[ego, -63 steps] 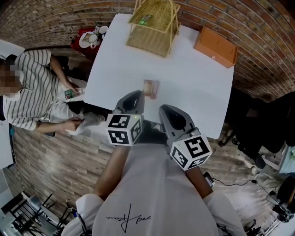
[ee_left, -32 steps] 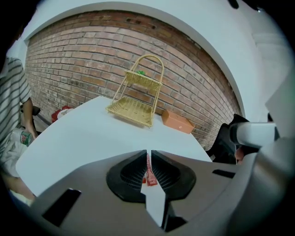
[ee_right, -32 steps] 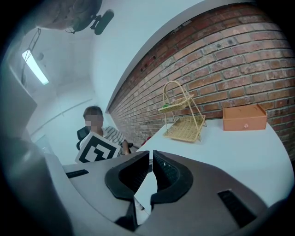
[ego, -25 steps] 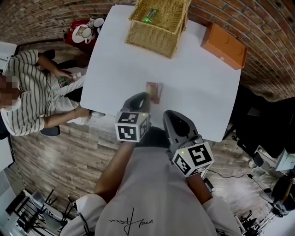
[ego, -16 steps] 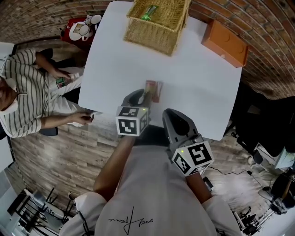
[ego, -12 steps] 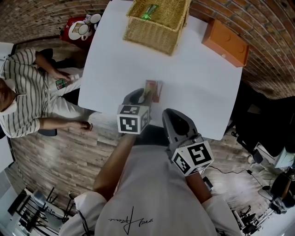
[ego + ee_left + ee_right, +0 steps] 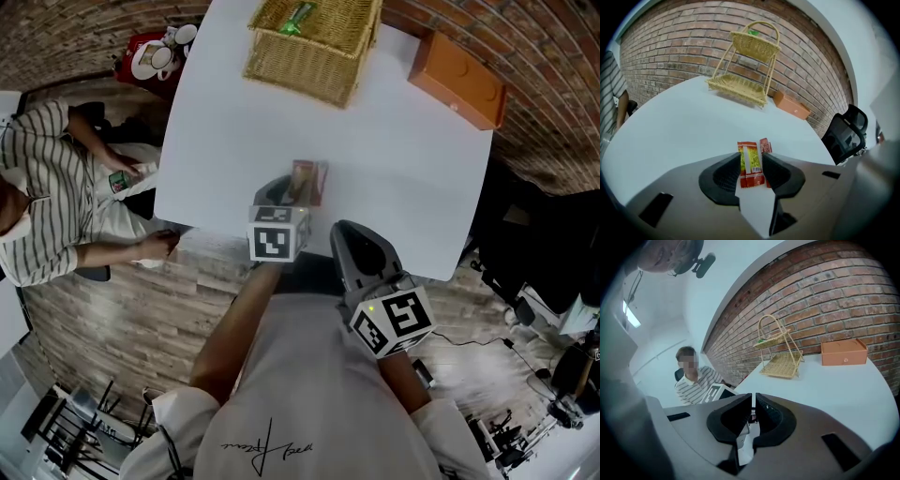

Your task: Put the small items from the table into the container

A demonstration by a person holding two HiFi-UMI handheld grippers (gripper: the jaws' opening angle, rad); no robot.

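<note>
Off to the left of my left gripper point(image 7: 752, 172), a person point(image 7: 42, 202) in a striped shirt sits beside the table point(image 7: 412, 178), which is a smooth, matte white slab with a rounded edge.

The left gripper is moulded grey plastic with black ribbed pads, and its jaws are opening. A flat, glossy packet point(image 7: 750, 163) lies between them. It is a long rectangle, red at the crimped ends with a yellow printed panel. It rests on the table running straight away from the tool, and the pads flank its long edges without pressing on it. A second packet point(image 7: 765, 145), narrower and dark red, lies just beside the first. It is past the inner jaw's tip and outside the gap.

To the right, my right gripper point(image 7: 753, 409) hovers off the near edge of the table. Its black pads are drawn together to a thin slit, and nothing is between them.

Well beyond both tools stands a two-tier basket point(image 7: 314, 47) of woven straw-coloured wicker on a thin arched frame, with something green in its upper tray. Right of it sits a plain orange box point(image 7: 457, 80) with sharp edges.
</note>
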